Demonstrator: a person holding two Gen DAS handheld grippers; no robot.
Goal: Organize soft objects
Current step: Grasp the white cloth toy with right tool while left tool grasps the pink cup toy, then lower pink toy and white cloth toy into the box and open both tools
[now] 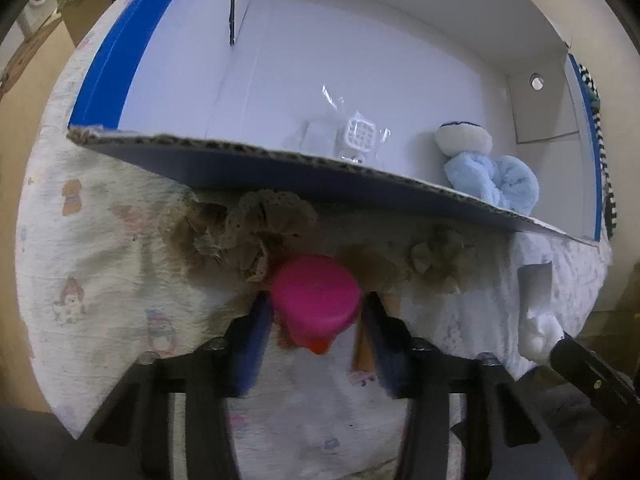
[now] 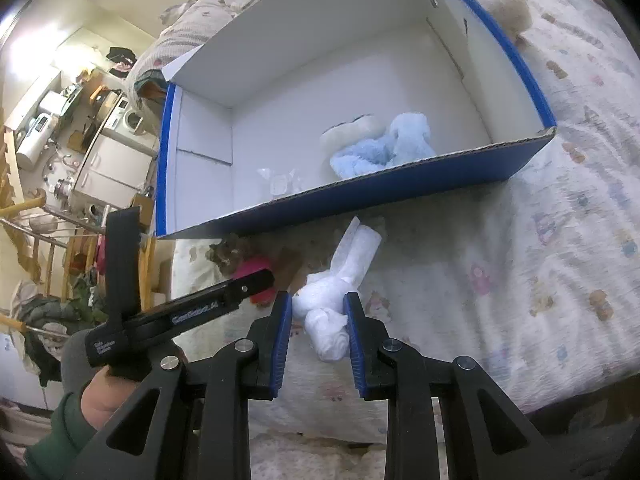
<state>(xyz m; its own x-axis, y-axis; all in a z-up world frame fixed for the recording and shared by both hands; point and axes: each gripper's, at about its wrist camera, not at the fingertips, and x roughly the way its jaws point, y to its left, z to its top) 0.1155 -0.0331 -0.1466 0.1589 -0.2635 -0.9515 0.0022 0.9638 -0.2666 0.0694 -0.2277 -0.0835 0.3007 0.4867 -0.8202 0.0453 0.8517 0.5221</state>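
Note:
A pink soft toy [image 1: 316,296] with brown lace frills [image 1: 256,220] lies on the printed bedspread, just in front of the box wall. My left gripper [image 1: 316,320] points down on it, its blue pads pressed against both sides of the pink part. From the right wrist view the same left gripper [image 2: 260,280] reaches over the pink toy [image 2: 252,270]. My right gripper [image 2: 316,320] is shut on a rolled white cloth bundle [image 2: 328,320], whose loose end trails toward the box. The blue cardboard box [image 2: 440,172] with white inside holds a light blue plush [image 2: 380,148].
A clear plastic bag with a small white part [image 1: 356,136] lies in the box too. A beige plush [image 2: 508,8] sits on the bedspread [image 2: 520,260] beyond the box. A hand in a green sleeve [image 2: 72,412] holds the left gripper. Cluttered room furniture is at the left [image 2: 80,140].

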